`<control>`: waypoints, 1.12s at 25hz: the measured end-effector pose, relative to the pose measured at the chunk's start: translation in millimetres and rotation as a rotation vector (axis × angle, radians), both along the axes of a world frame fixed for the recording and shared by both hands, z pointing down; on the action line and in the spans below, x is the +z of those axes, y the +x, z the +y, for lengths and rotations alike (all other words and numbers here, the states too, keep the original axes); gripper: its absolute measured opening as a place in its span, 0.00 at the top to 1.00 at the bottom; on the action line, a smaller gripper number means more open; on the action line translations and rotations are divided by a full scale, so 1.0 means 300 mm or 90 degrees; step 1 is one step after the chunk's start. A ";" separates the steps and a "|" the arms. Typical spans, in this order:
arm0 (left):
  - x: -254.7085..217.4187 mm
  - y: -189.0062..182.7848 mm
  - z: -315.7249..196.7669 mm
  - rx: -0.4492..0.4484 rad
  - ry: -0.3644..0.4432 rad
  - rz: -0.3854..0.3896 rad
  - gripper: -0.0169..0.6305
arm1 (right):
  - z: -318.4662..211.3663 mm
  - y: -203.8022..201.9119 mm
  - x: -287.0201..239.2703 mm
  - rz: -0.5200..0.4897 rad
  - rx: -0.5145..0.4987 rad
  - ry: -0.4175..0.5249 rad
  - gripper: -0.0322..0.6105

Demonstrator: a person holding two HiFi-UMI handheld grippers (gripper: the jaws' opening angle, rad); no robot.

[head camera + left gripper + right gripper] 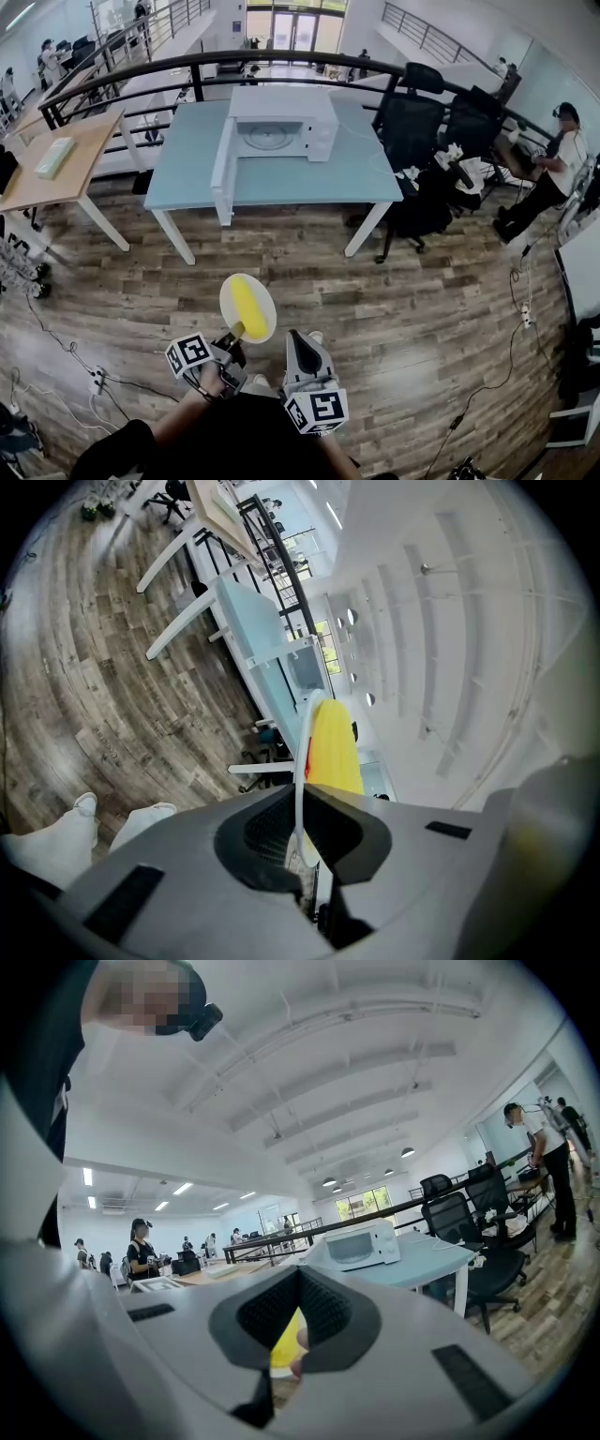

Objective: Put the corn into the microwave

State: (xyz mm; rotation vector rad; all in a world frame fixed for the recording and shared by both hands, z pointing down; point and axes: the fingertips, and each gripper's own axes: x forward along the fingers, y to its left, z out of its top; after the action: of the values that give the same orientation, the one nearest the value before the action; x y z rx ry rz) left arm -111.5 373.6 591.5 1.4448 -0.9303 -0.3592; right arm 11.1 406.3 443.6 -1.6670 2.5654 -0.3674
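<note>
Left gripper view showed my left gripper (pixel 302 799) clenched tight on the thin edge of a round plate (pixel 227 298). The corn (pixel 335 747) lay on that plate, just past the jaws, a bright yellow lump in the middle of the frame. In the head view the plate and corn sat low and a bit left of the middle, over the wooden floor (pixel 422 309).

My right gripper (pixel 296 1283) was just beside it on the right. Its jaws were pressed together with nothing between them. In its own view I could see a bit of the yellow corn beyond them.

The microwave (pixel 277 127) stood on the pale blue table (pixel 187 178) in the upper middle of the head view, well apart from me. Its door (pixel 225 169) hung open on the left side.

Here is what I thought could go wrong. I held the plate by only one edge, so it could tip, and the corn could roll off onto the floor. The plate could also slip out of the jaws if I shook it. Cables (pixel 56 347) lay on the floor at the lower left, and I could trip on one. At the table, the plate could bump the open door and spill.
</note>
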 end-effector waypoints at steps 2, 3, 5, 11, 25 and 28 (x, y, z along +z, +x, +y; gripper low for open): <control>0.002 0.012 -0.021 0.000 -0.002 0.001 0.95 | -0.027 0.009 0.005 -0.003 -0.002 0.001 0.94; 0.002 0.018 -0.033 0.000 -0.002 0.001 0.95 | -0.041 0.015 0.006 -0.004 -0.003 0.001 0.94; 0.005 0.030 -0.061 0.000 -0.004 0.000 0.95 | -0.069 0.026 0.016 -0.006 -0.006 -0.004 0.94; 0.016 0.064 -0.149 -0.010 -0.011 -0.002 0.95 | -0.166 0.060 0.033 -0.005 -0.016 -0.015 0.94; 0.027 0.151 -0.373 -0.036 -0.010 -0.009 0.95 | -0.414 0.162 0.043 0.004 -0.039 -0.026 0.94; 0.025 0.177 -0.420 -0.044 -0.014 -0.006 0.95 | -0.464 0.193 0.039 0.005 -0.043 -0.026 0.94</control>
State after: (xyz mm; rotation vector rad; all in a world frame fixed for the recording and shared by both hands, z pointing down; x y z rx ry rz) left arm -58.4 247.7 599.1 1.3988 -0.9902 -0.3923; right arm 68.9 267.1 455.4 -1.6013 2.6422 -0.4199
